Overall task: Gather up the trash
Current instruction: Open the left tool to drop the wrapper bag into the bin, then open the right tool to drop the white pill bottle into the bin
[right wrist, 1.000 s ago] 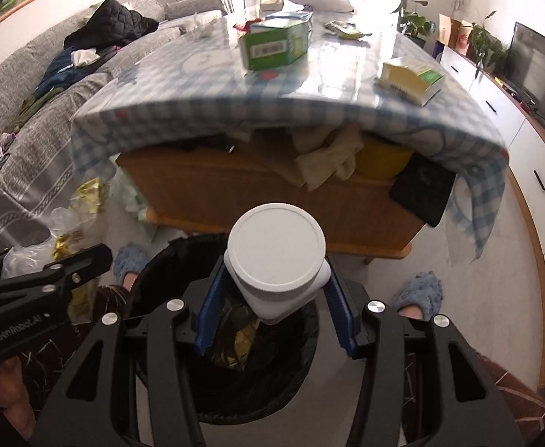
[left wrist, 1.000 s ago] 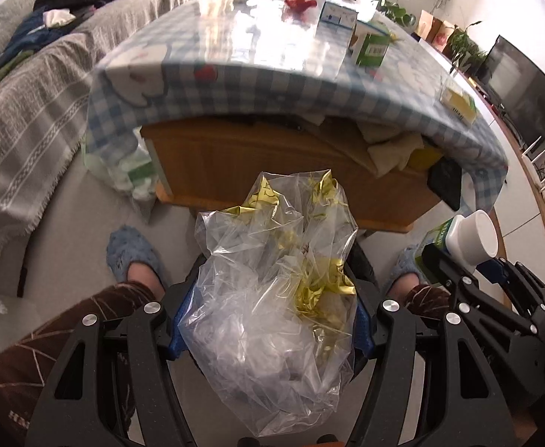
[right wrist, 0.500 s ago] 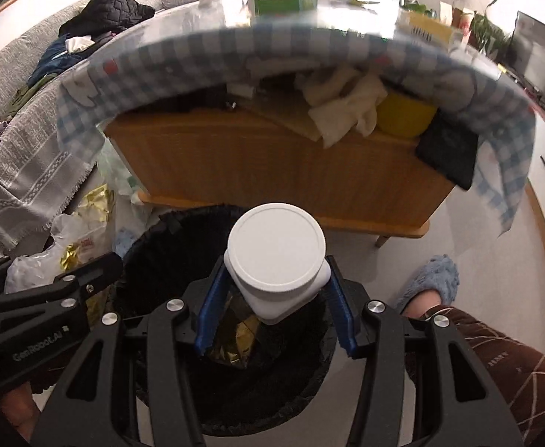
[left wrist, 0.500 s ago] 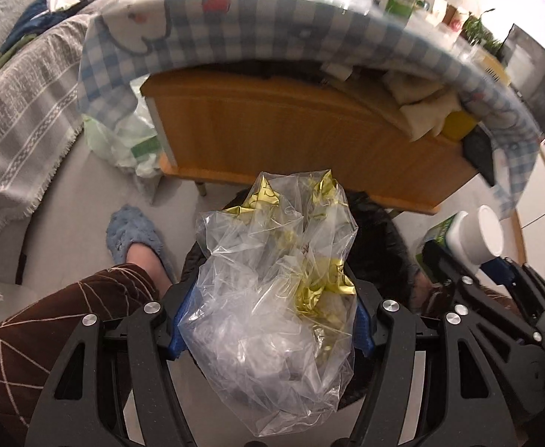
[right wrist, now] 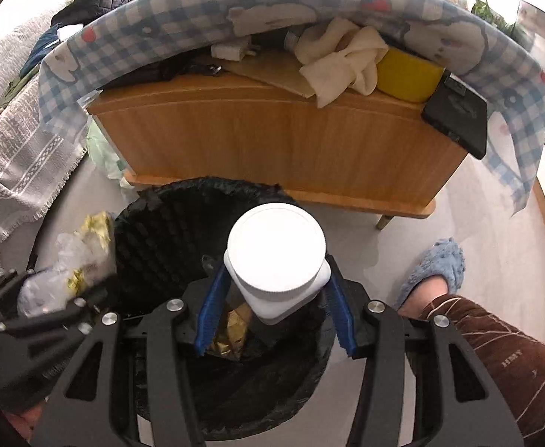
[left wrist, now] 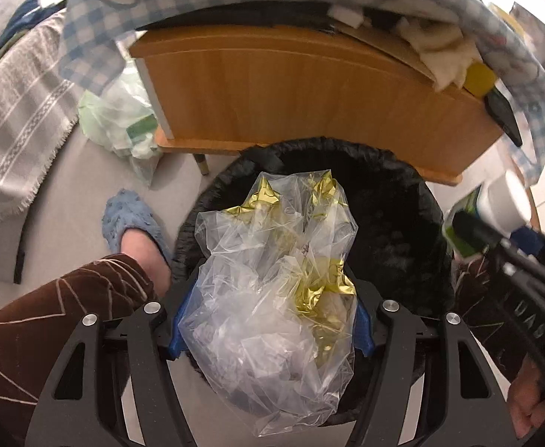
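My left gripper (left wrist: 268, 331) is clamped on a crumpled clear plastic bag (left wrist: 272, 283) with gold foil inside, and my right gripper (right wrist: 272, 320) is clenched on a white-capped bottle (right wrist: 277, 260); both loads hang directly over the black-lined trash bin (left wrist: 403, 201), whose mouth lies just below and ahead of the jaws. To drop cleanly I'd keep each load inside the rim before releasing (the bag is light and may cling to a pad), opening the right jaws first so the bottle falls clear of the neighbouring gripper.

Both tongs (loads clamped) lower, nearer black bin (left wrist: 414, 223).
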The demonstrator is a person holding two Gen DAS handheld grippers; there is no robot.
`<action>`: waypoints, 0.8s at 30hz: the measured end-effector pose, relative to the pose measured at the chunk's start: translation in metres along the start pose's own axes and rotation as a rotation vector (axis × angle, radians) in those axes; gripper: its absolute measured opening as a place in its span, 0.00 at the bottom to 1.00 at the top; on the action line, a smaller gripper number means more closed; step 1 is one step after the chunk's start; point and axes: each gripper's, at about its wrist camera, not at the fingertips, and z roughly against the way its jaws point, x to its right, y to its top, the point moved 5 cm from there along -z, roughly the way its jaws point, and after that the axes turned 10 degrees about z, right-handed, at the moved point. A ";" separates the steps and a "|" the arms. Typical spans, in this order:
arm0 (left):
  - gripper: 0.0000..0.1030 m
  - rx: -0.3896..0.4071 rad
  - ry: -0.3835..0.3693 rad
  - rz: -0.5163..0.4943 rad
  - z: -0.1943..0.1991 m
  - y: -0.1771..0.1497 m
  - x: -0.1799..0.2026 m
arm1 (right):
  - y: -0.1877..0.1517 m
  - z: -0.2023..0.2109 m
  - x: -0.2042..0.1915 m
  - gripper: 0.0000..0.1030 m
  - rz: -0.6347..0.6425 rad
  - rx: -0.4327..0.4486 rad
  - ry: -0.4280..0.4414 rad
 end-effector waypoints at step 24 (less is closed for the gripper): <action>0.94 0.062 -0.043 -0.030 0.015 -0.006 0.005 | -0.009 0.007 0.009 0.47 0.002 0.013 -0.037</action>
